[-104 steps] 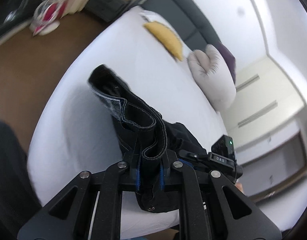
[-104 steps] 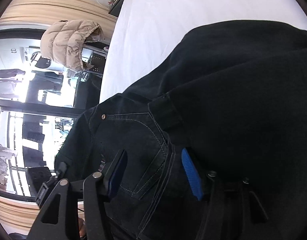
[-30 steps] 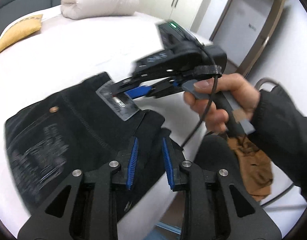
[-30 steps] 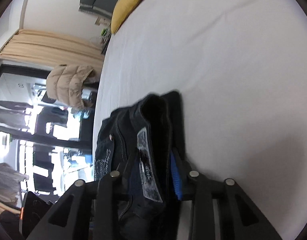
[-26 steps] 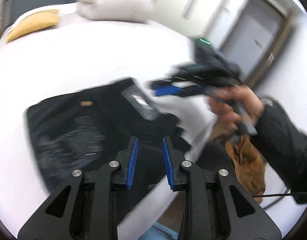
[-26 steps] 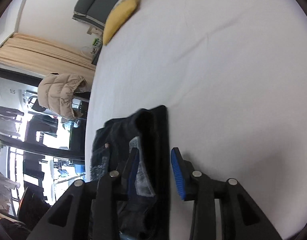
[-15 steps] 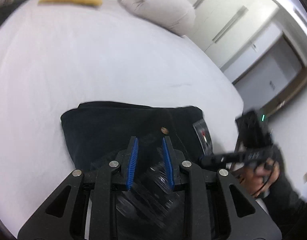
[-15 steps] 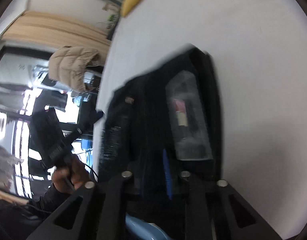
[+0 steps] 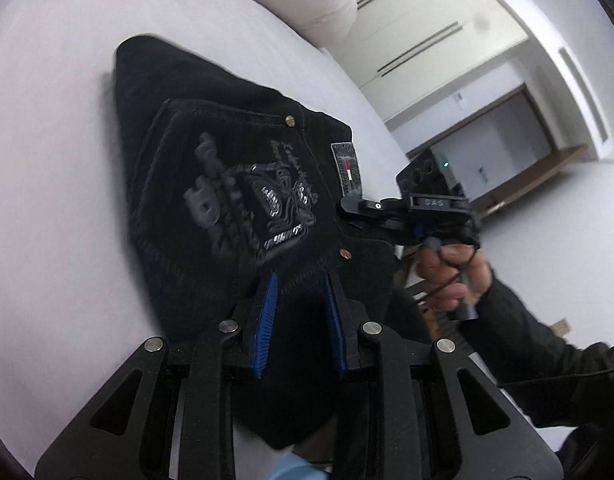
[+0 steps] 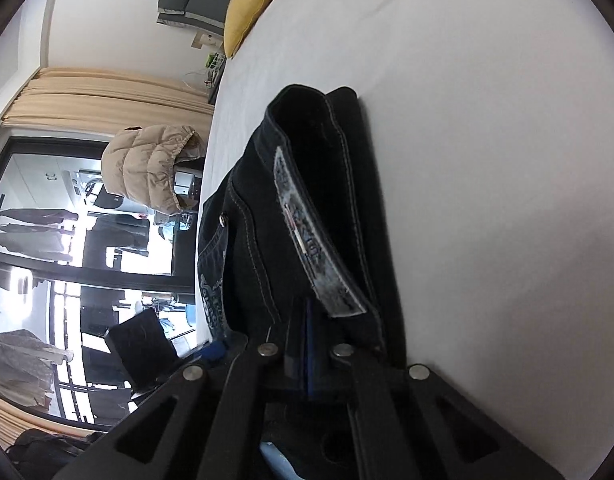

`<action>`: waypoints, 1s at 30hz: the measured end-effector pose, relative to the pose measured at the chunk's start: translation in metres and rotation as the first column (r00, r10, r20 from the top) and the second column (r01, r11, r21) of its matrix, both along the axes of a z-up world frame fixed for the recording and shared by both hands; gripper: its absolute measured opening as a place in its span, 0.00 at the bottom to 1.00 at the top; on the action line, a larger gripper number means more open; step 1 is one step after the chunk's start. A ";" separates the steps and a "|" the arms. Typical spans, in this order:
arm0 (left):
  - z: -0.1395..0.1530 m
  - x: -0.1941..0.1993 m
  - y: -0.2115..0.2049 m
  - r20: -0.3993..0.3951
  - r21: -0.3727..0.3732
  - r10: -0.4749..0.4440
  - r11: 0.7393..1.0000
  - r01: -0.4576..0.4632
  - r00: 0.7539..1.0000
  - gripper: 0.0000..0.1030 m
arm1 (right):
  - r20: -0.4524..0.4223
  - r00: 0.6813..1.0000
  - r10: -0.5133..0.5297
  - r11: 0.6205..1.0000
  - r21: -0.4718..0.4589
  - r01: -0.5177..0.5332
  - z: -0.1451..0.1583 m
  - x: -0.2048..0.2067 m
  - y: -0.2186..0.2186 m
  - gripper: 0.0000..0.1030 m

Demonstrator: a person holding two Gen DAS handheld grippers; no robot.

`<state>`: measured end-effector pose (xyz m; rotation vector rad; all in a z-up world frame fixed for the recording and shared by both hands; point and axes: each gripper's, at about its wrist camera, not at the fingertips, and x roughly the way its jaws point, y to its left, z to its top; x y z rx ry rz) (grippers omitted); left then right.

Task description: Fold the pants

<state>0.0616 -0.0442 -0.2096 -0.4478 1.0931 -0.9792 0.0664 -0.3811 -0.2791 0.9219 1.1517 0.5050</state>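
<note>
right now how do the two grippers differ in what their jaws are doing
The left gripper has a clear gap between its blue pads, with dark fabric of the folded black pants lying between them; whether the pads press on it is unclear. The right gripper has its jaws closed tight at the waistband edge by the grey label; whether cloth is pinched there is hard to tell. Both reach over the pants on the white bed.
</note>
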 end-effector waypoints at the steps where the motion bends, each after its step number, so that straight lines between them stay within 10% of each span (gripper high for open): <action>1: 0.000 0.000 0.005 -0.006 -0.004 -0.001 1.000 0.001 1.000 0.22 | 0.003 1.000 -0.004 1.000 0.003 0.004 -0.003 -0.004 -0.004 0.00; 5: 0.008 -0.008 0.008 0.017 0.021 0.002 1.000 -0.003 1.000 0.22 | 0.030 1.000 -0.007 0.998 -0.058 0.009 0.009 -0.013 -0.002 0.02; 10: 0.053 -0.017 0.019 0.096 0.044 0.064 0.997 -0.069 0.993 0.26 | 0.156 0.985 -0.075 0.992 -0.088 0.089 0.054 -0.028 -0.012 0.63; 13: 0.060 -0.005 0.046 0.139 0.065 0.182 0.979 -0.192 0.973 0.93 | 0.188 0.976 -0.108 0.981 -0.139 0.135 0.066 -0.028 -0.028 0.71; 14: 0.057 0.001 0.051 0.144 0.075 0.216 0.971 -0.228 0.966 0.95 | 0.165 0.981 -0.105 0.979 -0.155 0.131 0.063 -0.023 -0.031 0.71; 22: 0.015 0.050 0.024 -0.102 0.150 0.184 0.974 -0.168 0.978 0.94 | 0.024 0.999 -0.029 0.981 -0.191 0.033 0.026 0.018 -0.014 0.70; 24: 0.010 0.053 0.015 -0.119 0.168 0.176 0.973 -0.155 0.977 0.91 | 0.007 1.000 -0.025 0.983 -0.182 0.025 0.024 0.024 -0.011 0.54; 27: 0.006 0.058 0.004 -0.148 0.211 0.162 0.969 -0.129 0.976 0.49 | -0.035 0.999 -0.010 0.975 -0.222 0.002 0.018 0.031 -0.002 0.38; 30: 0.008 0.063 -0.001 -0.148 0.242 0.168 0.962 -0.129 0.975 0.35 | -0.032 0.999 0.002 0.959 -0.283 -0.011 0.025 0.033 0.010 0.29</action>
